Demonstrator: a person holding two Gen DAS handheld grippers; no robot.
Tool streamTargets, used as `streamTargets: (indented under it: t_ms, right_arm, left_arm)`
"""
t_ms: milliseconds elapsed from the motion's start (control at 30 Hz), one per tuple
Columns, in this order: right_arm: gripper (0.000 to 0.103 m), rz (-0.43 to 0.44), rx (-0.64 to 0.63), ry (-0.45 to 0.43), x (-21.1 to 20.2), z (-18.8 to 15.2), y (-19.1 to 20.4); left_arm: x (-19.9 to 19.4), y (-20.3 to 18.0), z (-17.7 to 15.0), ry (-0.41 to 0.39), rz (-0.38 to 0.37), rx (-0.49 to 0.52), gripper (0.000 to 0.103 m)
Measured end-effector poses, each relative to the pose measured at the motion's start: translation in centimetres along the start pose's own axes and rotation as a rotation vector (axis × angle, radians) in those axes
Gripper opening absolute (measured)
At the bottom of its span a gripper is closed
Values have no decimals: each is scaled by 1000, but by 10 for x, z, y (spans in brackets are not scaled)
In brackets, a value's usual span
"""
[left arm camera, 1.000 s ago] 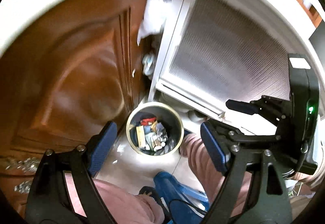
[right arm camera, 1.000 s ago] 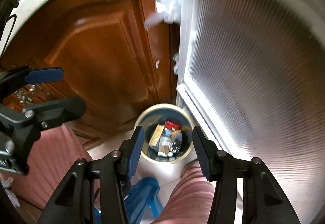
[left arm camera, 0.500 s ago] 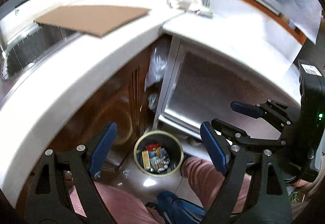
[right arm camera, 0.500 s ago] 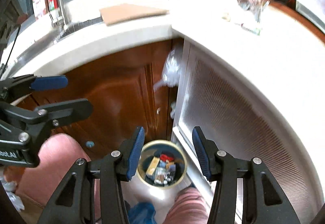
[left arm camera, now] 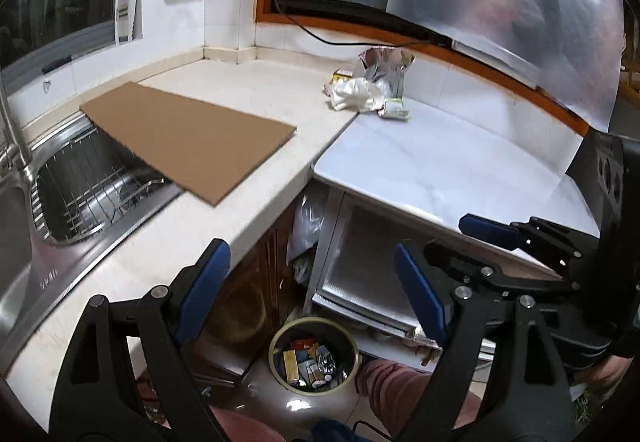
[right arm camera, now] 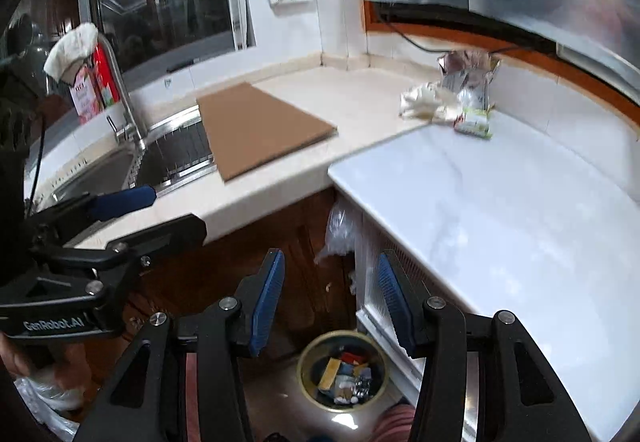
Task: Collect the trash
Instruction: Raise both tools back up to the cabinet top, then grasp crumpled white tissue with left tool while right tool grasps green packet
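Both claws hang with jaws spread wide and nothing between them: the left claw fills the lower part of its frame, the right claw the lower centre of its own. On the floor at the bottom centre stands the trash bin, holding wrappers. The remaining trash pile, crumpled paper and foil packets, lies on the surface at the upper right. A cardboard sheet rests left of centre, overlapping the sink.
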State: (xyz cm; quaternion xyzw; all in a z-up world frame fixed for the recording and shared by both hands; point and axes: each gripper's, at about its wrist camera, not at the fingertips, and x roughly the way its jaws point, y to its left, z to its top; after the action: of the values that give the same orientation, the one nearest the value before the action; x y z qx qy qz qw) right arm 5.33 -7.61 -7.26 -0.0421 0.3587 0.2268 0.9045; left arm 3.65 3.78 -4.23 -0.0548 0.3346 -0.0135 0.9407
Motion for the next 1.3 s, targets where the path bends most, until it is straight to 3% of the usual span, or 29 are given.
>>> streamTargets:
  t_ms: [300, 600, 933, 1133, 1300]
  right_arm:
    - [50, -29, -9, -44, -9, 53, -26]
    - [50, -56, 109, -39, 1, 122, -107]
    - [50, -74, 266, -13, 68, 203, -224]
    - [50, -32, 421, 65, 136, 201, -286]
    - [49, 38, 495, 116, 186, 191, -315]
  left_arm:
    - [15, 7, 45, -3, -6, 1, 82]
    - [58, 1, 116, 8, -25, 19, 82]
    - [172, -31, 193, 123, -98, -1, 82]
    - [258, -48, 227, 202, -123, -25, 82]
    - [312, -64, 241, 260, -162, 31, 82]
